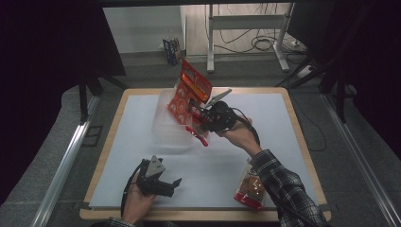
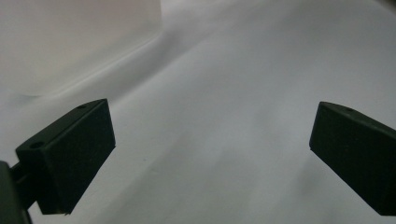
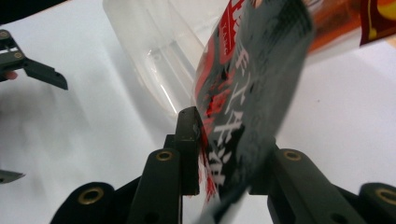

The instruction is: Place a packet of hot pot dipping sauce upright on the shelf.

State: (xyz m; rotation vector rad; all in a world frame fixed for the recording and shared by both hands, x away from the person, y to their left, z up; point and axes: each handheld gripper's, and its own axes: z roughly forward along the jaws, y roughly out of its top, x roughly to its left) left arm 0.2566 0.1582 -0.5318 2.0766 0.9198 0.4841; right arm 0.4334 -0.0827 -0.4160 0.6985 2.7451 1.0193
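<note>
I see the table [image 1: 283, 142], the biggest thing here, with a pale grey-white cover and a wooden rim on all four sides. The right half and the near middle of the cover are bare, so there is wide room for moving there. Near the far left part stands a clear plastic container [image 1: 165, 125], well inside the rim. Its transparent wall also shows in the right gripper view [image 3: 154, 60], just behind my jaws.

The next thing in size is the orange-red snack packet [image 1: 189, 92], which I hold lifted above the container's right side, tilted, with its top toward the far edge. In the right gripper view the packet [image 3: 247, 93] has a dark face with white and red printed characters; they are blurred and I cannot read them. A second packet [image 1: 249, 189], red with brownish content, lies close to the near rim at the right, touching my sleeve in the high view.

My right gripper [image 1: 196, 120] is clenched on the lower end of the snack packet; its jaws stand narrow and the pads press the packet from both sides. My left gripper [image 1: 172, 184] rests near the front rim at the left, released: its jaws [image 2: 210, 154] stand wide apart above bare cover, nothing between them.
</note>
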